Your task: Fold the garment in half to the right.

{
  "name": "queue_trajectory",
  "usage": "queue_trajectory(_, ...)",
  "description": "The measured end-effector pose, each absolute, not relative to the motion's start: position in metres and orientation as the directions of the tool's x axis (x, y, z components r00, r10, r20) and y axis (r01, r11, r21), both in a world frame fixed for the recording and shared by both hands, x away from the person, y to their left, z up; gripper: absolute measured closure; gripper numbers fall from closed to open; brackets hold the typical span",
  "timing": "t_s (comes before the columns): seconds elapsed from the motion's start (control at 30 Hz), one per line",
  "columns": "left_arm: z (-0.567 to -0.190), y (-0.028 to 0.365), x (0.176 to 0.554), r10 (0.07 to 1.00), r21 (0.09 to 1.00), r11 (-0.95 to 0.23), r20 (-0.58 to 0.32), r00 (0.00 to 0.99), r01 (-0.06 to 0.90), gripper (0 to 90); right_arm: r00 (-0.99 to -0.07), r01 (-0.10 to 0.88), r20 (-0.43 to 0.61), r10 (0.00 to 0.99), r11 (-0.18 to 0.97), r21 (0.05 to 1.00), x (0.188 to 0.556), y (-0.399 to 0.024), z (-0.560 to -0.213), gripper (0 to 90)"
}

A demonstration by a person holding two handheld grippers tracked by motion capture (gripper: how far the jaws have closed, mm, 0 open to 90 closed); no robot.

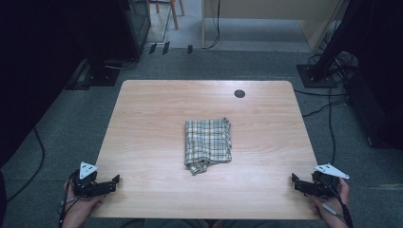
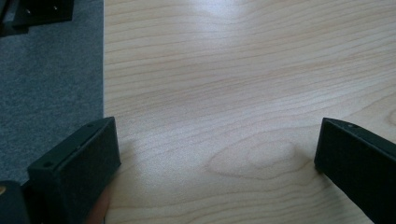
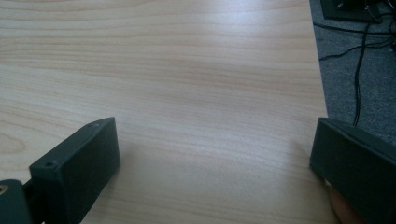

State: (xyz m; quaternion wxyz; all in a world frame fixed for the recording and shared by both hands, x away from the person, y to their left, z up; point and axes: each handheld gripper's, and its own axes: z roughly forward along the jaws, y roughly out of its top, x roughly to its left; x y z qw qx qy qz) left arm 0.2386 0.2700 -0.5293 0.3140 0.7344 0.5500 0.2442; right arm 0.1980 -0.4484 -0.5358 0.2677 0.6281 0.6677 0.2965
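Observation:
A folded plaid cloth (image 1: 208,144), green and cream checked, lies near the middle of the wooden table (image 1: 157,109). My left gripper (image 1: 114,181) rests at the table's near left corner, held in a hand, jaws wide apart over bare wood (image 2: 217,144). At the near right corner sits my right gripper (image 1: 294,181), also open, with nothing between its jaws (image 3: 215,144). Both grippers are well away from the cloth.
A round dark cable hole (image 1: 239,93) sits near the table's far edge. Grey carpet (image 2: 46,74) surrounds the table. Cables (image 3: 359,60) trail on the floor at the right, and dark stands (image 1: 316,73) flank the far side.

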Motion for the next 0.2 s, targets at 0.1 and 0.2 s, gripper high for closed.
queue_trajectory(0.1,-0.5293,0.27,0.2387,0.961,0.73,-0.198,0.014,0.276,0.655,0.4,-0.065,0.68,0.018,0.998,0.031,0.732,0.195,-0.4504,-0.5359,1.3)
queue_trajectory(0.2,-0.5293,0.27,0.2387,0.961,0.729,-0.198,0.014,0.276,0.655,0.4,-0.066,0.681,0.015,0.998,0.034,0.732,0.1942,-0.451,-0.5359,1.3)
